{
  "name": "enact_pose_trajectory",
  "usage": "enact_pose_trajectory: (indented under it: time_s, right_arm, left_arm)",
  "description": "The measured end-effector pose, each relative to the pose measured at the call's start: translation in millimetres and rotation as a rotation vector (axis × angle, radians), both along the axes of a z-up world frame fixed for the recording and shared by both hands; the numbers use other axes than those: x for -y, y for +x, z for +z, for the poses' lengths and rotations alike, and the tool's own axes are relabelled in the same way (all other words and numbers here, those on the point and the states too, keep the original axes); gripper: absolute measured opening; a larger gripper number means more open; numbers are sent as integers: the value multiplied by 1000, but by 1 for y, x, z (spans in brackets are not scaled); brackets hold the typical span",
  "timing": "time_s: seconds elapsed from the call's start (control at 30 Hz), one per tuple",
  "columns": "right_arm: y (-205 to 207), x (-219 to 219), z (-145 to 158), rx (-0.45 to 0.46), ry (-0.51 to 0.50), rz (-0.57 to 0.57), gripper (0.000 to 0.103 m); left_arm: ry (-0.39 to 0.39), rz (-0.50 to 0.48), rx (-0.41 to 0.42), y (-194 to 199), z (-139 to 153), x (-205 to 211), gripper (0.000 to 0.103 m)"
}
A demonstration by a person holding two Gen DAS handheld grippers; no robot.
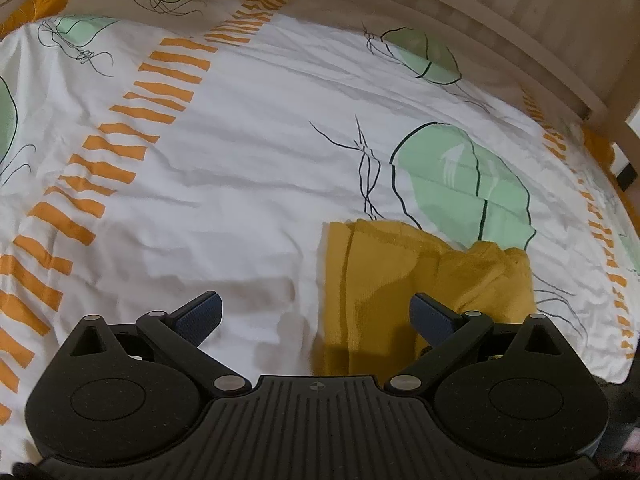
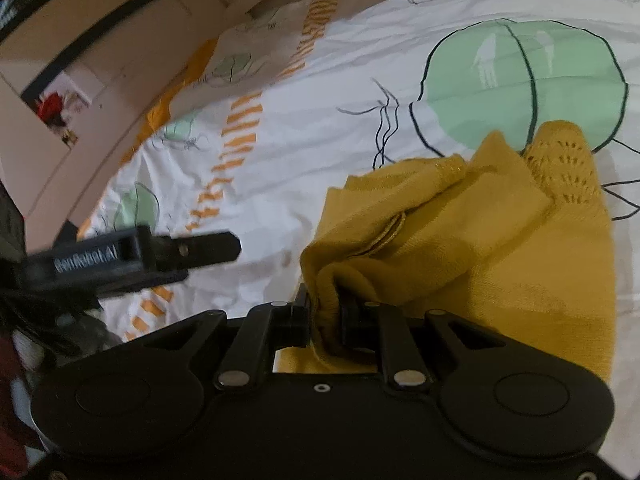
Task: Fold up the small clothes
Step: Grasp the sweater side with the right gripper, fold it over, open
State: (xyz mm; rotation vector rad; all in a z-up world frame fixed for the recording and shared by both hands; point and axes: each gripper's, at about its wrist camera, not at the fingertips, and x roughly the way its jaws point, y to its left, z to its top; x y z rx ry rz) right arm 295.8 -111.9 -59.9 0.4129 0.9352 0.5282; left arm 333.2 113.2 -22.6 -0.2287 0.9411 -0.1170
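Bed (image 1: 248, 168) carries everything. Covered by white duvet cover (image 1: 240, 120), lightly creased, printed with pale green rounded shapes outlined in dark line, thin dark scribbles, bands of orange dashes running across. Orange underside of cover shows at far corners. Pale wooden bed frame (image 1: 560, 52) runs along far edge. Mustard-yellow knitted garment (image 1: 380, 280) lies on cover toward right edge, partly folded, bunched; one lifted fold.

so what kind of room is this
Most likely a bedroom: a printed duvet cover spread over a bed, a slatted wooden bed frame along its edge, and a mustard knit garment being folded on it.
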Motion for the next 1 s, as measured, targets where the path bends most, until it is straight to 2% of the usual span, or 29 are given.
enact_pose_trajectory:
  time_s: [0.13,0.2,0.23,0.3,0.4,0.6,0.8,1.0]
  right_arm:
    - [-2,-15,-4,19,-49,35,24]
    - [-4,-20,-6,31,-57,45,30]
    - [-4,-22,-7,38,-53,51,31]
    - [-6,-26,-7,53,-25,68,42]
    - [-13,-27,-3,93,9,98,53]
    - [-34,-9,13,175,76,128,56]
    - [-51,24,39,249,137,83,63]
    - [-50,65,27,225,83,-55,63]
  left_arm:
    - [2,-1,-1,1,-1,1,101]
    - [5,-4,-1,1,-1,1,101]
    - [5,-5,-1,1,-1,1,101]
    - [7,-2,4,1,0,0,101]
    - [14,3,18,0,3,-1,101]
    - [23,11,35,0,7,-1,101]
    - [36,4,43,-1,8,2,101]
    - [49,-24,57,-4,10,10,101]
